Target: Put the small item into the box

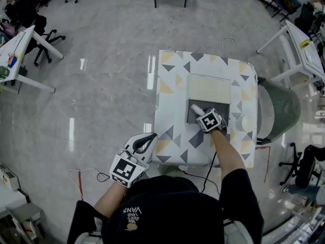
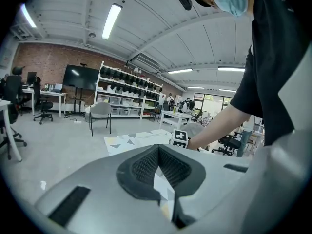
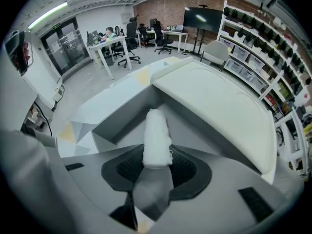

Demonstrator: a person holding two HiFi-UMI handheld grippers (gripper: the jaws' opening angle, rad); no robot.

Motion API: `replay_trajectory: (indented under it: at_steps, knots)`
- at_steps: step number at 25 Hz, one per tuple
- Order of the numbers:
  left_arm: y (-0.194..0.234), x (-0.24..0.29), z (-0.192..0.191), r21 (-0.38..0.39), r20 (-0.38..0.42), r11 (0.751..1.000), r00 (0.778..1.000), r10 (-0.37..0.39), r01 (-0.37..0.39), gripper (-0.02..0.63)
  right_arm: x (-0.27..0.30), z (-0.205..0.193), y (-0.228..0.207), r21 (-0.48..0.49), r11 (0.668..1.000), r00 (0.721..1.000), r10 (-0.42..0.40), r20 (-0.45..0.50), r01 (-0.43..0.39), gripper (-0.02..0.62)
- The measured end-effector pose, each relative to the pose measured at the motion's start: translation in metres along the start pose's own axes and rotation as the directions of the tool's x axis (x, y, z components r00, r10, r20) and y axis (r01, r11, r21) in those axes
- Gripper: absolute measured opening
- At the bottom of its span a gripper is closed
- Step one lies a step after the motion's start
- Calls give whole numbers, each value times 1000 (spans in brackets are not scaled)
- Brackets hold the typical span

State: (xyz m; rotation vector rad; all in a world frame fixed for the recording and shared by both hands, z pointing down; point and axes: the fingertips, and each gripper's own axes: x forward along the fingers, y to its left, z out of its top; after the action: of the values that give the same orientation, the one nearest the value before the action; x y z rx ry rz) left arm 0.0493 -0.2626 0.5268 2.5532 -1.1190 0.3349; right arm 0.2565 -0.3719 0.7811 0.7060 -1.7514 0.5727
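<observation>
A shiny grey floor (image 1: 101,75) fills most of the head view, with desks and office chairs round its edges. In the middle stands a table (image 1: 172,85) under a cloth printed with grey and yellow triangles. A pale green chair (image 1: 278,111) sits just beside the table's right edge.

On the table lies a grey box (image 1: 222,111), open, with its cream lid (image 1: 209,89) folded back on the far side. In the right gripper view the box's grey inside (image 3: 195,126) spreads below the jaws, and the lid (image 3: 219,106) slopes away to the right.

The right gripper (image 1: 199,112) points steeply down over the near left part of the open box. Its jaws are closed on a small white roll (image 1: 195,107). In its own view the roll (image 3: 156,133) stands up from between the dark pads (image 3: 183,167), which press on its lower end. The rest of the roll sticks out over the box's hollow.

The left gripper (image 1: 147,140) hangs off the table's near left corner, close to the person's body. Its jaws meet at the tips with nothing between them (image 2: 158,152).
</observation>
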Motion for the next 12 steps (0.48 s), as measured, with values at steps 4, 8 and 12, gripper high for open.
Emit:
replay_trajectory:
  at_steps: [4,8,12]
  knots:
    - [-1,-1,0,-5,-10,1000,1000,1,-1,5,5,-4,4,31,999,999,23,-24,-22,144]
    - [-2,0,-2,-6,-22,1000,1000,-2,1,5,6,-5,2,65,998,999,22,-25,-21,157]
    - [-2,2,-2,0,-22,1000,1000,-6,6,5,4,-4,-2,94,995,1000,16,1,-17,205]
